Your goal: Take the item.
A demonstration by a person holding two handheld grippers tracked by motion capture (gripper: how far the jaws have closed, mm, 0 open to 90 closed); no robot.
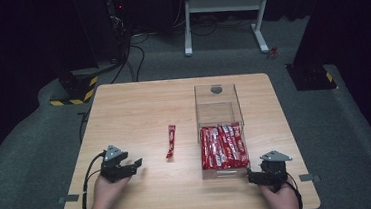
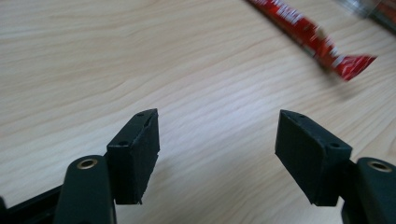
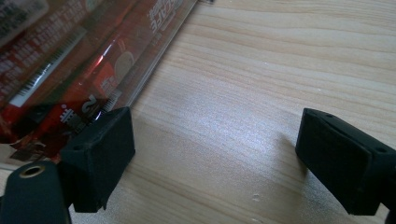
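Left gripper [image 1: 137, 164] jaws apart, empty — red sachet [image 1: 171, 141] nearby; right gripper [image 1: 250, 176] apart beside clear box [image 1: 217, 98].

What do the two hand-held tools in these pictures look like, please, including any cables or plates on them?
Both are black. The left tool and the right tool each carry a grey three-cornered plate on top and trail a black cable toward the person. In the gripper views, each jaw ends in a blocky black pad with small screw holes, mounted on a rounded arm with a brass-coloured rivet. No sleeves are visible.
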